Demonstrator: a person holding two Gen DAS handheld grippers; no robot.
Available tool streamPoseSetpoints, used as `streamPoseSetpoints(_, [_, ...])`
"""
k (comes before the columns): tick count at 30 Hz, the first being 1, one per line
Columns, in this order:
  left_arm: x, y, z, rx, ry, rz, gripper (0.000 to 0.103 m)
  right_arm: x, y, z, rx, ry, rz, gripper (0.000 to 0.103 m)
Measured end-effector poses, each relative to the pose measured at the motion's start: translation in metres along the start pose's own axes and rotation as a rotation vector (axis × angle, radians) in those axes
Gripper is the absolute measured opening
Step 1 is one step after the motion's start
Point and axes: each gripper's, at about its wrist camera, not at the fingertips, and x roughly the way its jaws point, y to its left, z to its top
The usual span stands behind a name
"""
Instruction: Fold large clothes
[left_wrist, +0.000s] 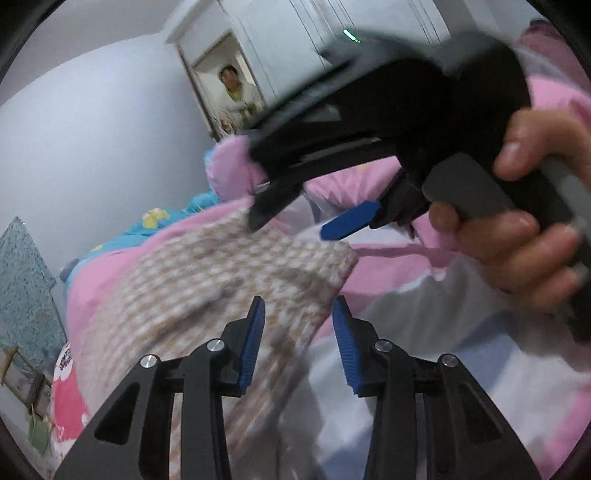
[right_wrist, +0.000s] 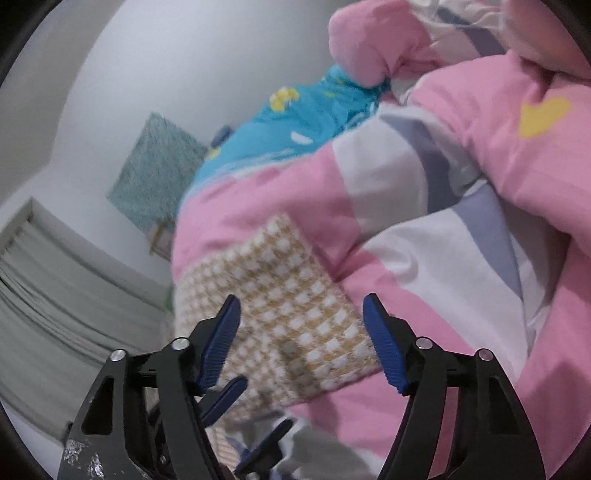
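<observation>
A beige-and-white checked knitted garment (right_wrist: 280, 295) is seen lying on a bed, spread over a pink, white and grey quilt (right_wrist: 443, 258). The left claw (left_wrist: 298, 343) is held partly spread just above the fabric, with nothing pinched between its pads. The right claw (right_wrist: 301, 339) is spread wide over the garment's near edge, also empty. If either claw were closed too deep, the quilt could be caught together with the knit, and the fold would be dragged askew; motion blur suggests quick movement, so an edge could be missed.
</observation>
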Motion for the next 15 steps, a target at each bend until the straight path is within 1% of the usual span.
streamPoseSetpoints(1, [0.014, -0.006, 0.002, 0.048, 0.023, 0.049, 0.039, 0.004, 0.002, -0.001, -0.025, 0.008, -0.021, 0.077])
streamPoseSetpoints(2, [0.021, -0.010, 0.002, 0.095, 0.023, 0.095, 0.039, 0.007, 0.004, -0.002, -0.040, 0.015, -0.030, 0.077])
streamPoseSetpoints(3, [0.022, -0.011, 0.001, 0.111, 0.018, 0.121, 0.036, 0.010, 0.006, -0.004, -0.054, 0.021, -0.041, 0.078])
streamPoseSetpoints(4, [0.021, -0.008, 0.001, 0.102, 0.003, 0.135, 0.028, 0.010, 0.008, -0.006, -0.062, 0.018, -0.035, 0.078])
streamPoseSetpoints(5, [0.019, -0.005, 0.000, 0.077, -0.006, 0.152, 0.024, 0.008, 0.010, -0.007, -0.065, 0.020, -0.011, 0.078])
streamPoseSetpoints(7, [0.011, 0.006, -0.002, 0.020, -0.033, 0.166, 0.022, 0.003, 0.013, -0.011, -0.067, 0.026, 0.059, 0.077])
streamPoseSetpoints(8, [0.004, 0.014, -0.004, -0.024, -0.054, 0.164, 0.022, 0.000, 0.015, -0.013, -0.069, 0.021, 0.074, 0.077])
streamPoseSetpoints(9, [-0.003, 0.022, -0.005, -0.071, -0.072, 0.143, 0.021, -0.003, 0.018, -0.014, -0.073, 0.010, 0.095, 0.078])
streamPoseSetpoints(10, [-0.016, 0.036, -0.007, -0.165, -0.106, 0.097, 0.021, -0.007, 0.021, -0.016, -0.075, 0.000, 0.123, 0.077])
streamPoseSetpoints(11, [-0.026, 0.047, -0.010, -0.233, -0.129, 0.079, 0.021, -0.010, 0.024, -0.018, -0.070, -0.009, 0.155, 0.077])
streamPoseSetpoints(13, [-0.043, 0.067, -0.015, -0.354, -0.164, 0.012, 0.021, -0.011, 0.029, -0.019, -0.056, 0.001, 0.238, 0.078])
streamPoseSetpoints(14, [-0.050, 0.076, -0.018, -0.396, -0.177, -0.010, 0.021, -0.010, 0.034, -0.019, -0.050, 0.009, 0.264, 0.078])
streamPoseSetpoints(15, [-0.053, 0.081, -0.020, -0.409, -0.183, -0.017, 0.021, -0.011, 0.038, -0.019, -0.048, 0.011, 0.273, 0.078])
